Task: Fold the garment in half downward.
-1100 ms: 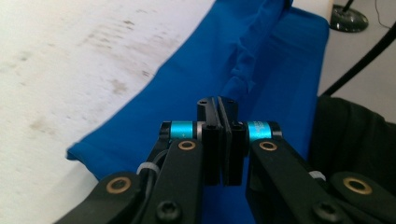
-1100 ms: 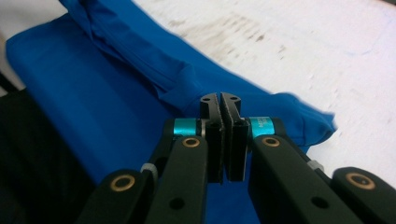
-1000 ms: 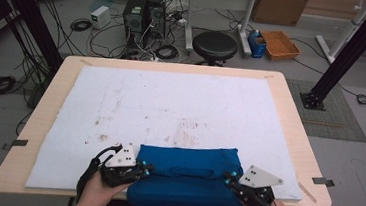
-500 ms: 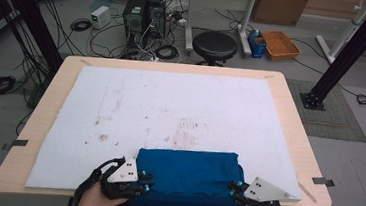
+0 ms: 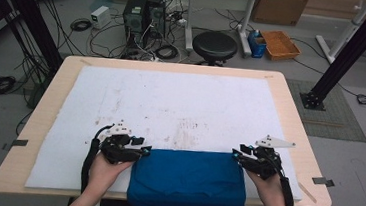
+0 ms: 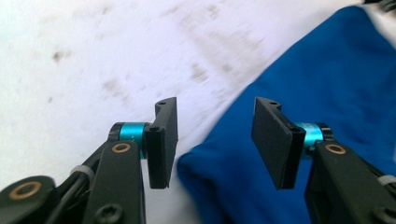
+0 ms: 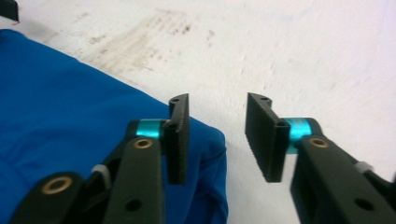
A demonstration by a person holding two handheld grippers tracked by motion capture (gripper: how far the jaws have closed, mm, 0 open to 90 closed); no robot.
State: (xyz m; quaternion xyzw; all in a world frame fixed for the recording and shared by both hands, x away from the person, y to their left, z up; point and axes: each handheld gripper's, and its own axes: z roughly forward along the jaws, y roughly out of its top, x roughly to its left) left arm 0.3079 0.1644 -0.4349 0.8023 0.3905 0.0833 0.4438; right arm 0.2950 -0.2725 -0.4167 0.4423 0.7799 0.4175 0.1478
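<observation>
A folded blue cloth point(image 5: 187, 178) lies flat on the white mat at the near edge of the table, and its front hangs slightly over the edge. My left gripper point(image 5: 142, 152) is open at the cloth's far left corner. In the left gripper view, that gripper point(image 6: 217, 137) has the corner of the cloth point(image 6: 327, 79) lying below the gap between its jaws, ungripped. My right gripper point(image 5: 237, 155) is open at the far right corner. Seen in the right gripper view, this gripper point(image 7: 217, 140) stands over the corner of the cloth point(image 7: 70, 107) and bare mat.
A stained white mat point(image 5: 171, 102) covers most of the wooden table point(image 5: 294, 123). Beyond the far edge stand a black stool point(image 5: 214, 44), computer cases and cables on the floor. A black frame post point(image 5: 349, 47) rises at the right.
Both grippers have moved away from the person, from the cloth's sides up to its far corners. The cloth lies still and flat.
</observation>
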